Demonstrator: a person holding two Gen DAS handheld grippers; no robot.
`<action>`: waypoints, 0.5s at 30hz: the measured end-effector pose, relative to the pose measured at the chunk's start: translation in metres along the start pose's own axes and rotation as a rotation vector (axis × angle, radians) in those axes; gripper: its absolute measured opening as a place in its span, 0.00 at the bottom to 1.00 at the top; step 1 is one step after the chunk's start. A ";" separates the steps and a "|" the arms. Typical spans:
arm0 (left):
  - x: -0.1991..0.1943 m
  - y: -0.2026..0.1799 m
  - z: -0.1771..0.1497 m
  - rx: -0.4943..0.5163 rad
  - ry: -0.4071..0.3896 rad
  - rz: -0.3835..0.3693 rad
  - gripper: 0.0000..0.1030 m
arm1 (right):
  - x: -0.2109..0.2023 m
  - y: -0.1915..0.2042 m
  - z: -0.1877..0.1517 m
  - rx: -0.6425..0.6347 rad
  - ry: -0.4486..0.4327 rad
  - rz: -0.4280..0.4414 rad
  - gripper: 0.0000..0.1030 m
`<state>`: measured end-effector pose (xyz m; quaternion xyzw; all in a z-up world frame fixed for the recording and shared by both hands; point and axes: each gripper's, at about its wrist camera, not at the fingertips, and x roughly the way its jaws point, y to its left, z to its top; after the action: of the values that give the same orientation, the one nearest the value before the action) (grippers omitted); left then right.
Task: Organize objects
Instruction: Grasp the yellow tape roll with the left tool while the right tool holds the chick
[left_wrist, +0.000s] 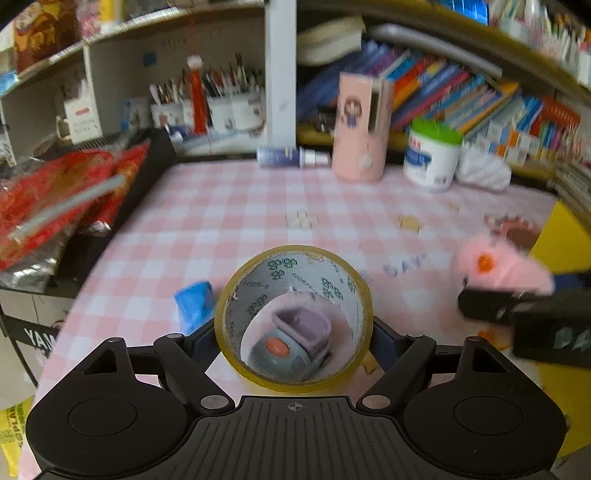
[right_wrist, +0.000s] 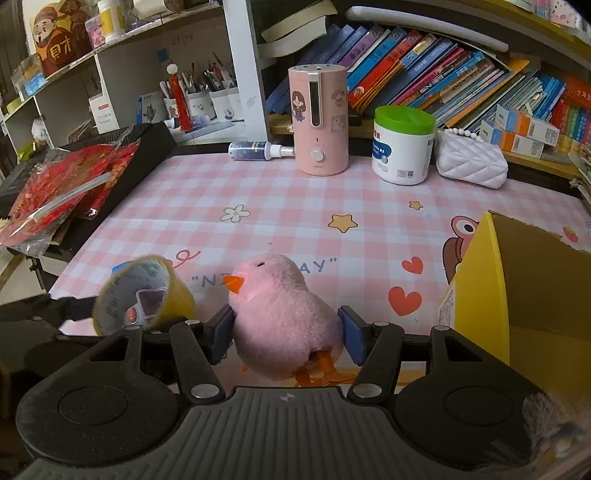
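My left gripper (left_wrist: 293, 332) is shut on a roll of yellowish tape (left_wrist: 236, 291), held upright above the pink checked tablecloth (left_wrist: 229, 214). Through the roll's hole I see a small grey and purple toy (left_wrist: 291, 343) with an orange button. My right gripper (right_wrist: 286, 334) is shut on a pink plush chick (right_wrist: 280, 317) with an orange beak, just above the table. The tape roll (right_wrist: 142, 295) shows to its left in the right wrist view. The chick (left_wrist: 498, 266) and the right gripper show blurred at the right in the left wrist view.
A yellow cardboard box (right_wrist: 517, 295) stands open at the right. At the table's back stand a pink humidifier (right_wrist: 319, 122), a green-lidded jar (right_wrist: 402, 146), a white quilted bag (right_wrist: 471, 162) and a spray bottle (right_wrist: 258, 150). Red packets (right_wrist: 62, 192) lie left. A blue item (left_wrist: 194, 302) lies on the cloth.
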<state>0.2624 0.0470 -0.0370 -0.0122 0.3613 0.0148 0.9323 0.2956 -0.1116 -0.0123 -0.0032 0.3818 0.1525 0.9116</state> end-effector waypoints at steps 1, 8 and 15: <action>-0.008 0.002 0.002 -0.010 -0.021 -0.001 0.80 | -0.001 0.001 -0.001 -0.001 -0.002 -0.001 0.56; -0.057 0.014 -0.001 -0.045 -0.106 -0.003 0.80 | -0.014 0.008 -0.008 -0.015 -0.016 -0.001 0.56; -0.078 0.024 -0.023 -0.056 -0.078 0.018 0.81 | -0.032 0.018 -0.020 -0.031 -0.024 -0.005 0.56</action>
<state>0.1884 0.0692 -0.0017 -0.0342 0.3244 0.0337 0.9447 0.2549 -0.1059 -0.0022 -0.0167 0.3686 0.1560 0.9162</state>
